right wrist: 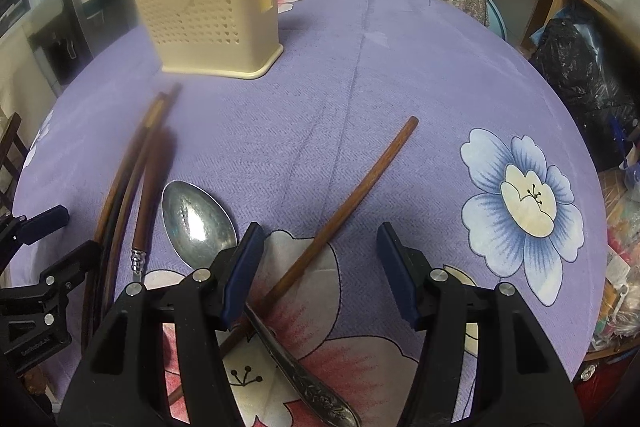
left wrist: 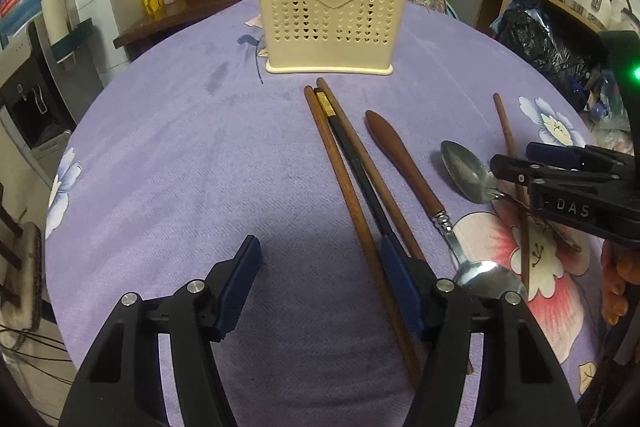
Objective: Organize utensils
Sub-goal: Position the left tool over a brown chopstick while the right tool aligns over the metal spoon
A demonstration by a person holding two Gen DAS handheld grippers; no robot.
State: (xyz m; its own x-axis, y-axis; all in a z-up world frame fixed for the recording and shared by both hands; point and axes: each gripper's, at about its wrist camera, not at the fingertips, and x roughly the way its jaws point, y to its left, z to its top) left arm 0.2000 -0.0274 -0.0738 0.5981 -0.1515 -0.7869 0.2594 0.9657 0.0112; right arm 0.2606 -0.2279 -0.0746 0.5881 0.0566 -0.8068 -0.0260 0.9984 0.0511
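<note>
Little of the task appears done: the cream holder (left wrist: 330,3) stands well ahead of the left tongs (left wrist: 320,287), which are spread apart and empty, with three chopsticks (left wrist: 352,187) lying past their right finger. The right tongs (right wrist: 320,271), also apart, are held over a lone chopstick (right wrist: 352,195) crossing the steel spoon (right wrist: 200,223); a wooden-handled spoon (left wrist: 404,163) lies between. The crossed pieces may hinder a clean pick.

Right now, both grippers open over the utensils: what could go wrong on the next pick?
1. The lone chopstick crosses the steel spoon handle under the right gripper; closing there may catch both or flick one.
2. The three chopsticks lie bundled and touching beside the left gripper; one pinch may take extras or scatter them.
3. The holder stands free on soft cloth; a hard insertion might tip it.
</note>
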